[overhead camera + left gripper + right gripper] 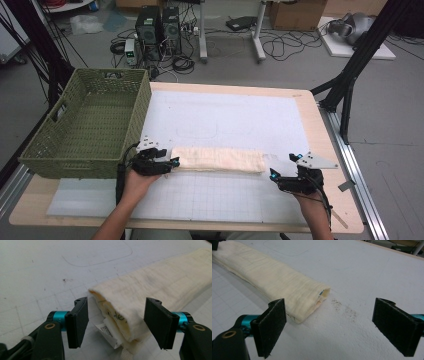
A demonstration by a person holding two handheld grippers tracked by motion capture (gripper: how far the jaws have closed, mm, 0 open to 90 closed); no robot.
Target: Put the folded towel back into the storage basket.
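A cream folded cloth lies as a long, flat band across the near half of the white mat that covers the tabletop, running left to right between the two hands. The left gripper sits at the left end of the band, just right of the green woven basket, which stands at the left edge of the tabletop. In the left gripper view, the left gripper has its jaws partly spread with the cloth end lying between them; a gap remains on each side, so neither pad presses on the fabric. A small white label protrudes from that end of the fold. The right gripper rests just off the right end of the band, near the right edge of the mat. In the right gripper view, the right gripper has its jaws spread wide and grasps nothing; the cloth end lies ahead of the near-side jaw, with bare mat and a faint dark smudge between the pads.
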